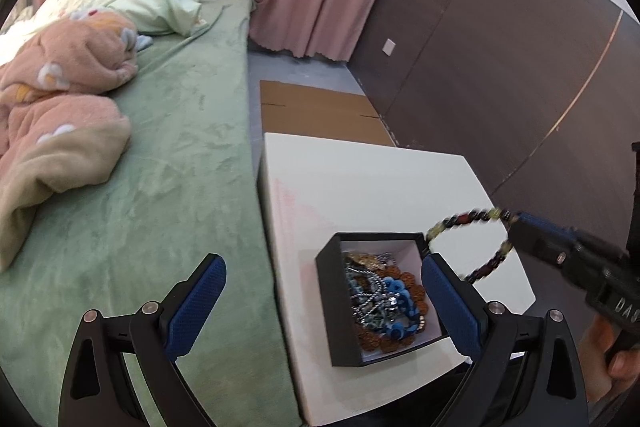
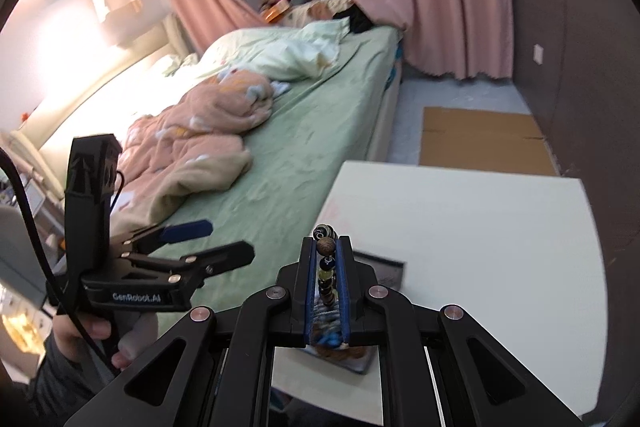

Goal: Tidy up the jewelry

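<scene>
Black jewelry box (image 1: 376,301), open, on white table (image 1: 360,183) beside the green bed (image 1: 180,155); holds tangled chains and blue beads. Beaded bracelet (image 1: 470,241): pinched in right gripper (image 2: 327,259), raised just right of the box. Left gripper (image 1: 324,299): jaws spread wide, empty, straddling the box.

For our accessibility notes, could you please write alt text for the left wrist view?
The right tongs hold a beaded bracelet in the air above a white table, beside an open black box heaped with jewelry. The left tongs are spread open in the foreground, with a green bed to the left.
</scene>
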{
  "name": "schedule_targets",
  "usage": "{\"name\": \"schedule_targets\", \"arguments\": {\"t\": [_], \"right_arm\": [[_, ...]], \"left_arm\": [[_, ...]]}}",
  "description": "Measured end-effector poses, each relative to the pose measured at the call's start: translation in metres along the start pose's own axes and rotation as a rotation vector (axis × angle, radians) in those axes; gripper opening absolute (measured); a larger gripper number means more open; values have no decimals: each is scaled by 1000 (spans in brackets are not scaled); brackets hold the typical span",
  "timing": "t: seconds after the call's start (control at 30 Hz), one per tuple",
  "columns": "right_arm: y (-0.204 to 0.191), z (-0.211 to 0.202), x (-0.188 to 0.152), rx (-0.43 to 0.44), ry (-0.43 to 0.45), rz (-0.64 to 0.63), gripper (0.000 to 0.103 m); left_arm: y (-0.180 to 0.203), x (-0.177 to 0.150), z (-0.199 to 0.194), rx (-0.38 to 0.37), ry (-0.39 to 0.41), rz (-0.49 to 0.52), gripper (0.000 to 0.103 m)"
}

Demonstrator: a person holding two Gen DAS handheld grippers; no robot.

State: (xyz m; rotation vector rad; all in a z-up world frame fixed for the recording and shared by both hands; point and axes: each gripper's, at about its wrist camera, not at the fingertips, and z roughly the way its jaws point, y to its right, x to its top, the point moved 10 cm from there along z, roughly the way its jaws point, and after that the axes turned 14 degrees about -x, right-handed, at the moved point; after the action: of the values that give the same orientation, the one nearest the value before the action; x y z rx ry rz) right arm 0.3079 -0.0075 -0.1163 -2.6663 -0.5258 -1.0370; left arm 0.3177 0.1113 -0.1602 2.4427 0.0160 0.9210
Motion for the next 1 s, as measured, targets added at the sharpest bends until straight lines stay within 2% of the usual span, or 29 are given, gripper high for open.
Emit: {"name": "schedule_targets", "arguments": {"t": [0.13, 0.17, 0.2, 0.27, 0.57, 0.67, 0.77, 0.87, 0.93, 1.0], "right_arm": [[-13, 22, -16, 3, -110, -27, 14], [-15, 24, -18, 12, -127, -24, 23], [-16, 26, -20, 21, -142, -17, 37], [-14, 24, -18, 20, -134, 3, 50], [14, 7, -23, -3, -120, 116, 55], [23, -3, -30, -18, -105, 143, 70], [32, -13, -34, -39, -79, 160, 73], [46, -23, -43, -75, -68, 186, 91], [55, -27, -50, -105, -79, 200, 93], [57, -34, -53, -79, -73, 214, 99]], "left_arm": [[-11, -3, -6, 8, 9, -26, 98], [-13, -4, -8, 9, 12, -32, 98], [-16, -6, -10, 10, 15, -40, 98], [-18, -7, -12, 10, 18, -49, 98], [-3, -16, -30, -13, 62, -59, 98], [5, -17, -39, -32, 85, -75, 98], [13, -23, -47, -34, 98, -86, 99], [22, -31, -50, -45, 99, -95, 102], [32, -38, -52, -54, 97, -85, 102], [42, -44, -54, -62, 87, -74, 102]]}}
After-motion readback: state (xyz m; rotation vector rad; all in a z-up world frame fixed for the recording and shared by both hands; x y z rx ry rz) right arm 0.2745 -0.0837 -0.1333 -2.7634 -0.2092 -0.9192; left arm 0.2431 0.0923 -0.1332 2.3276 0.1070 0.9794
